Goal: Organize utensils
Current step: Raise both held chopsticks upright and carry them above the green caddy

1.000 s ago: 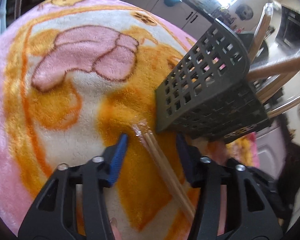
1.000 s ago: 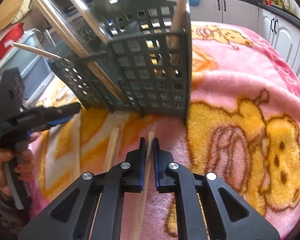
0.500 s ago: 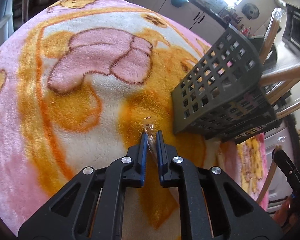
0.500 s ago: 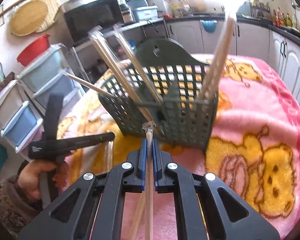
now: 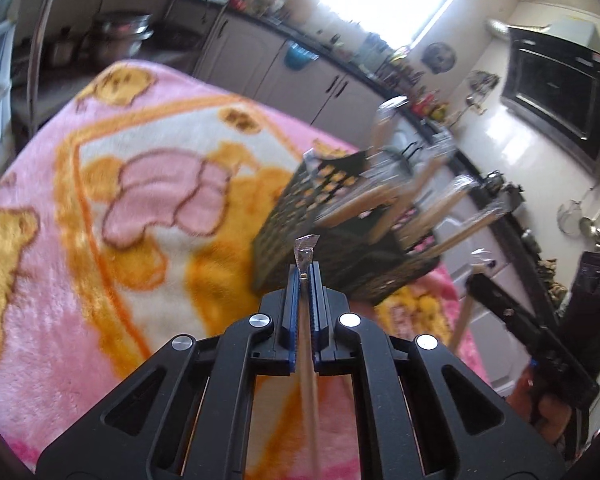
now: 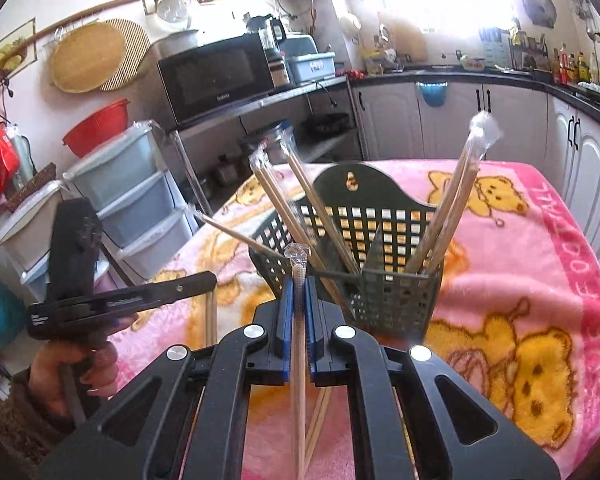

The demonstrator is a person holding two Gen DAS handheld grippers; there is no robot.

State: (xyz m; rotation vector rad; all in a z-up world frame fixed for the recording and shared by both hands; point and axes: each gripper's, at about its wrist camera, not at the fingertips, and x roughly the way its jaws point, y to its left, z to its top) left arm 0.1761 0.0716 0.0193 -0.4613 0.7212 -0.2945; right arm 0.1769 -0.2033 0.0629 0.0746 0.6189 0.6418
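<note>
Left gripper (image 5: 305,276): blue pads (image 5: 293,300) are pinching narrow on a plastic-wrapped chopstick pair (image 5: 309,364); the wrapper's crinkled tip is sticking out just past the fingertips, the wooden shaft is running back between the arms toward the camera. Right gripper (image 6: 299,286): pads (image 6: 286,312) are squeezing close on a second wrapped pair (image 6: 299,368), clear wrapper end poking up past the tips, sticks trailing down toward the lens.

Ahead of both, the dark grid utensil basket (image 6: 384,292) is standing on the pink bear-print blanket (image 6: 520,280), just beyond the right fingertips, rim below tip level in that view. In the left wrist view the basket (image 5: 296,216) is blurred and looking tilted, sitting near the tips and to their right. Basket is showing a divider: several wrapped chopstick pairs (image 6: 300,208) are leaning left in one compartment, another bundle (image 6: 452,208) is leaning right in the other. One thin stick (image 6: 236,234) is jutting out over the basket's left side.

Right wrist view is catching the left gripper at lower left, held in a hand (image 6: 76,372), a wooden stick hanging from it beside the blanket. Left wrist view is showing the right gripper at far right, also with a stick.

Background: microwave (image 6: 216,76), stacked plastic drawers (image 6: 128,196), white cabinets (image 6: 452,120).
</note>
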